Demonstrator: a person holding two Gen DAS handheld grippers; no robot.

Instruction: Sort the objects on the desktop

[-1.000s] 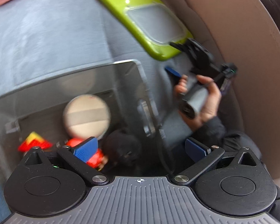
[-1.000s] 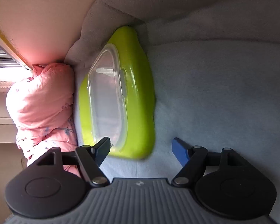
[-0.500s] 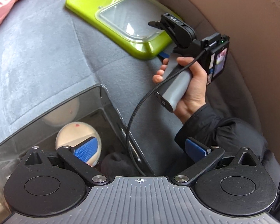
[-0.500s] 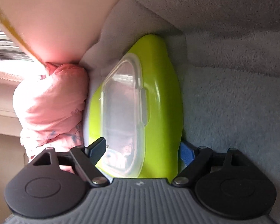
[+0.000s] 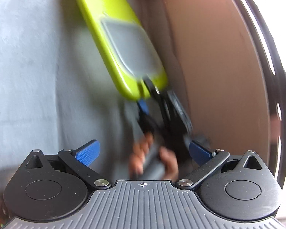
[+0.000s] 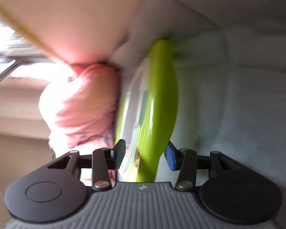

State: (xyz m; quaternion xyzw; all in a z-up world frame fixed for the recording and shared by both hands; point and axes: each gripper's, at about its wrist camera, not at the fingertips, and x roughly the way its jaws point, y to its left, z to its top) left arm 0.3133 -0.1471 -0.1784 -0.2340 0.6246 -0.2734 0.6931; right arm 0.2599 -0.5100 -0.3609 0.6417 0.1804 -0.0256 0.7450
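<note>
Underneath, grey plush fabric (image 5: 28,61); beige wall (image 5: 219,57) behind.

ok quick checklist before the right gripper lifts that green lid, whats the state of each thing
1. Green lid between the right gripper fingers: ok, its near end sits in the gap as the jaws are closing.
2. Pads pressing on the lid: cannot tell, the view is blurred.
3. Left gripper free: ok, open and empty.
4. Left gripper out of the lift path: not ok, it looks right over the hand holding the right gripper.
5. Pink cloth clear of the lid: cannot tell, it lies close beside it.
</note>
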